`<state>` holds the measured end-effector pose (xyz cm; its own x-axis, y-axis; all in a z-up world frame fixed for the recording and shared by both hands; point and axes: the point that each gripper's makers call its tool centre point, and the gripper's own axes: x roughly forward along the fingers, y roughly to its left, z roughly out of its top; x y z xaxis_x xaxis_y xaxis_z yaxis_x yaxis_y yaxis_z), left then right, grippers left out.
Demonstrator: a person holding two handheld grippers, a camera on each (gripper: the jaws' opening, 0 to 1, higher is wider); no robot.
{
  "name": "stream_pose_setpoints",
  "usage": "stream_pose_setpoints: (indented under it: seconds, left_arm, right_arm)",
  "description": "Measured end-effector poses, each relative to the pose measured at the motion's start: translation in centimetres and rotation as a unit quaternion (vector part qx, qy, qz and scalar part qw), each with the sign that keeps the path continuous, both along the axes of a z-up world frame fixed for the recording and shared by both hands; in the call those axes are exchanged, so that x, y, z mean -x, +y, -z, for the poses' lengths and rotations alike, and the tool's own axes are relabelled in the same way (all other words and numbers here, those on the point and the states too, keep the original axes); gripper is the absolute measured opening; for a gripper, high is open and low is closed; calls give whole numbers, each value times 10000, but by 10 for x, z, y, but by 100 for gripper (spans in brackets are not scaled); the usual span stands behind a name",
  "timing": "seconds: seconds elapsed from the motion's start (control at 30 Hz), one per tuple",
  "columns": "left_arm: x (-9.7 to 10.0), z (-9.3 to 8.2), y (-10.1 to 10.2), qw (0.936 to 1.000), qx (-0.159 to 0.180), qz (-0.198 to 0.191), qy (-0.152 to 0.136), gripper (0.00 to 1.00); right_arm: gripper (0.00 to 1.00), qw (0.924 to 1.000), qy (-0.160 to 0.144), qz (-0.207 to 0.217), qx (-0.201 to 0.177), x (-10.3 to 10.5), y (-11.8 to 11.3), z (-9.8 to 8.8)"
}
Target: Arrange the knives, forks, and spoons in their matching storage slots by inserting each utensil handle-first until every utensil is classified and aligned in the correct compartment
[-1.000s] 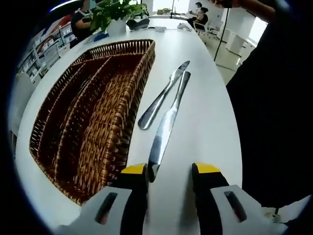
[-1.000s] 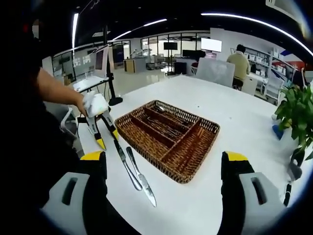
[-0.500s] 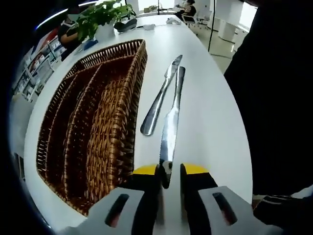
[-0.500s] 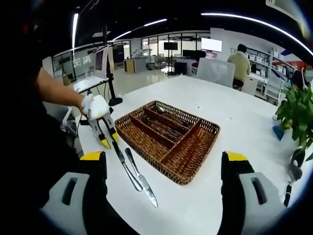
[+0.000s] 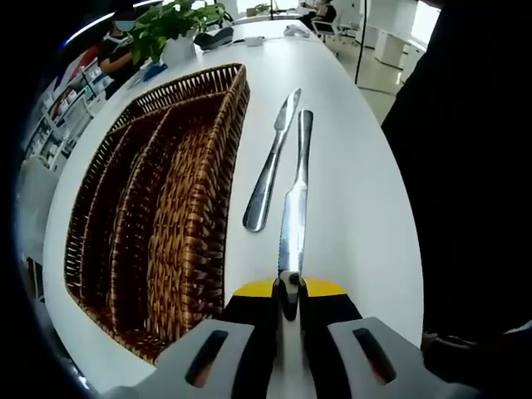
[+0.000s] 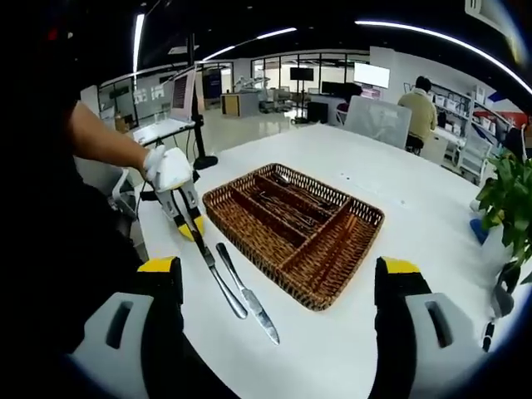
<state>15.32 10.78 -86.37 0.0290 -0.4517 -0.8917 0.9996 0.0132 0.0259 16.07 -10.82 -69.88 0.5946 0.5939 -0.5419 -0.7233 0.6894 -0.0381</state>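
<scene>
In the left gripper view my left gripper [image 5: 288,293] is shut on the serrated blade tip of a table knife [image 5: 295,195], whose handle points away from me. A second knife [image 5: 269,169] lies beside it, touching neither the gripper nor the wicker basket [image 5: 198,249] on the left. The right gripper view has the left gripper [image 6: 188,223] in a gloved hand, holding that knife [image 6: 219,270] next to the other knife [image 6: 248,293]. The basket [image 6: 249,249] has long compartments, with several utensils lying in the middle ones. My right gripper [image 6: 278,270] is open above the table, holding nothing.
The white table [image 5: 357,191] runs far beyond the basket. A potted plant [image 5: 170,21] stands at its far end; the plant [image 6: 507,199] is on the right in the right gripper view. A person's dark clothing [image 5: 465,166] borders the table edge. A monitor stand [image 6: 195,125] rises behind.
My left gripper moved forward over the knife's blade tip and went from open to shut on it. The right gripper stayed open; its view shifted slightly.
</scene>
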Motion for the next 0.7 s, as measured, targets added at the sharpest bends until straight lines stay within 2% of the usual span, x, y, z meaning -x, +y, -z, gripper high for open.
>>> stream_pose_setpoints:
  seconds: [0.13, 0.37, 0.43, 0.5, 0.7]
  left_arm:
    - [0, -5, 1, 10000, 6, -6, -17, 8]
    - [3, -15, 3, 9999, 15, 26, -101, 8]
    - [5, -18, 4, 9999, 11, 52, -143, 8]
    - [5, -18, 5, 9998, 1, 70, -164, 8]
    - [6, -22, 6, 9997, -18, 88, -218, 8]
  right_arm:
    - [94, 9999, 27, -116, -14, 1, 6, 5]
    - [80, 9961, 263, -812, 209, 17, 30, 39]
    - [73, 9943, 186, -989, 343, 17, 35, 48]
    - [61, 9905, 95, -1253, 562, 18, 40, 57]
    - [60, 9830, 332, -1688, 639, 21, 59, 77]
